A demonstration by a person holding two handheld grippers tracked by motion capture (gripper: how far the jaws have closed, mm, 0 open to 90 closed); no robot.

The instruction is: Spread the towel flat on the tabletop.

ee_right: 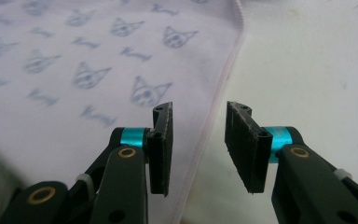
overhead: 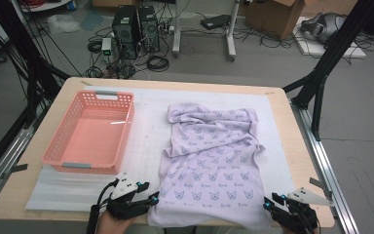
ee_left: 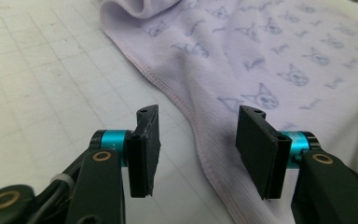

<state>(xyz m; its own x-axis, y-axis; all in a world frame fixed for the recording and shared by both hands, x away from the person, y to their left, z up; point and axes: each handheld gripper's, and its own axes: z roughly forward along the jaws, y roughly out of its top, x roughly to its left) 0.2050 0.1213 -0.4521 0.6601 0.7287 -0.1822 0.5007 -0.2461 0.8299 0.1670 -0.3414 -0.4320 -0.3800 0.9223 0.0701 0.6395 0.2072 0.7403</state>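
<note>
Wooden table (overhead: 292, 146) under white gridded mat (overhead: 148, 131), cabled floor beyond. Lilac cloth (overhead: 212, 165) right of centre, printed with cat faces and unreadable script; pink basket (overhead: 90, 134) left. Left gripper (overhead: 148, 192) and right gripper (overhead: 269, 202) spread at near corners, pinching nothing.

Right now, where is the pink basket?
In the high view the pink basket sits on the left half of the table, left of the lilac cloth and beyond the left gripper.
</note>
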